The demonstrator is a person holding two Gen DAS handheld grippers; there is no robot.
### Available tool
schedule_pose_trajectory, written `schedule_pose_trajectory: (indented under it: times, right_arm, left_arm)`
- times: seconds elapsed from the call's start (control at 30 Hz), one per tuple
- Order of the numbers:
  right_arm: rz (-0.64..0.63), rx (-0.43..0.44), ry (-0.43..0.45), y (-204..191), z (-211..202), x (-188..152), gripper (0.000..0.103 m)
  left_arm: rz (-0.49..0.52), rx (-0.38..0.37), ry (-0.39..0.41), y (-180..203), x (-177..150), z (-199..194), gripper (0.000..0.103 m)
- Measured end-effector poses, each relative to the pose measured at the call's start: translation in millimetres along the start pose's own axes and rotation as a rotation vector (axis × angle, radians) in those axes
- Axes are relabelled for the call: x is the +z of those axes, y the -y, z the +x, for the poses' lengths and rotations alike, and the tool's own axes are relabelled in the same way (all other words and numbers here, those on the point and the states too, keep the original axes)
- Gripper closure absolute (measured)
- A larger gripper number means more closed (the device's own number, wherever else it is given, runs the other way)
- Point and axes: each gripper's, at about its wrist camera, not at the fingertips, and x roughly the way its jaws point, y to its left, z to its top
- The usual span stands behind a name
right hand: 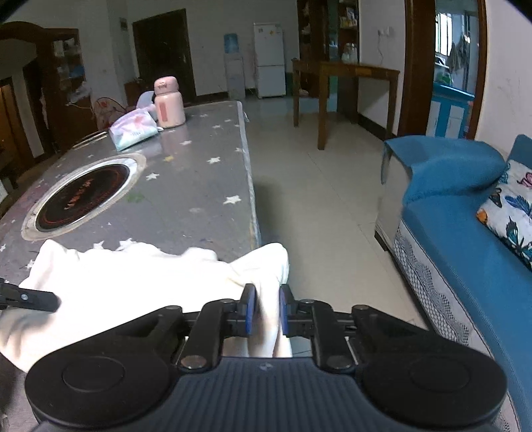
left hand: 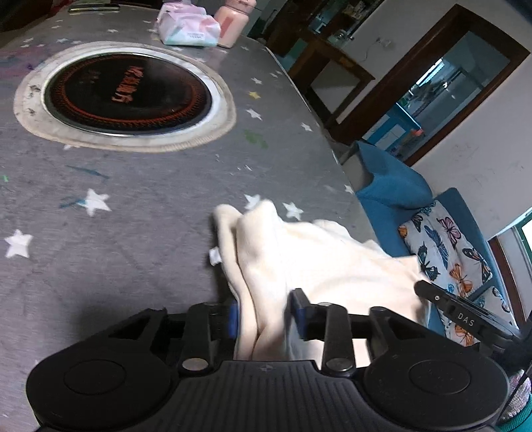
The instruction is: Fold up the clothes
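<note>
A cream-white garment [left hand: 299,252] lies bunched at the near right edge of the grey star-patterned table [left hand: 133,199]. My left gripper [left hand: 266,315] is shut on a thick fold of it, cloth filling the gap between the blue pads. In the right wrist view the same garment [right hand: 116,275] spreads over the table's near corner and hangs past the edge. My right gripper [right hand: 266,309] is shut on another bunch of it just off the table edge. The right gripper's body [left hand: 465,315] shows at the right of the left view; the left gripper's finger [right hand: 30,299] shows at the left of the right view.
A round black induction cooktop [left hand: 126,93] is set in the table. A tissue pack [left hand: 188,26] and a pink bottle [left hand: 232,23] stand at the far end. A blue sofa [right hand: 465,216] with a butterfly cushion [right hand: 512,202] is to the right, tiled floor [right hand: 316,186] between.
</note>
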Motion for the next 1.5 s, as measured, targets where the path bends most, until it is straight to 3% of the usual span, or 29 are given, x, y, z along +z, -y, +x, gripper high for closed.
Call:
schedule_pose_trajectory:
  times: [0.13, 0.47, 0.83, 0.93, 1.0, 1.13, 1.4, 1.5]
  right_arm:
    - [-0.020, -0.030, 0.019, -1, -6, 4, 0.085]
    - [-0.039, 0.128, -0.023, -31, 10, 12, 0.085]
    - [-0.067, 0.114, -0.045, -40, 37, 10, 0.084]
    - [-0.064, 0.126, -0.045, -39, 30, 10, 0.078]
    - [-0.070, 0.131, -0.035, -39, 20, 9, 0.072]
    - [-0.093, 0.150, -0.027, -43, -2, 2, 0.069]
    - [-0.154, 0.149, -0.025, -60, -33, -31, 0.061]
    - [-0.179, 0.140, -0.021, -66, -44, -45, 0.058]
  left_arm:
    - [0.021, 0.055, 0.045, -6, 5, -11, 0.057]
    - [0.012, 0.033, 0.051, -3, 18, -6, 0.058]
    - [0.061, 0.073, 0.046, 6, 30, 20, 0.057]
    - [0.061, 0.064, 0.045, 5, 29, 14, 0.056]
    - [0.061, 0.066, 0.047, 6, 26, 8, 0.056]
    - [0.077, 0.069, 0.055, 8, 14, -4, 0.056]
    - [0.214, 0.111, 0.073, 22, -27, -19, 0.052]
    - [0.248, 0.128, 0.089, 23, -39, -24, 0.046]
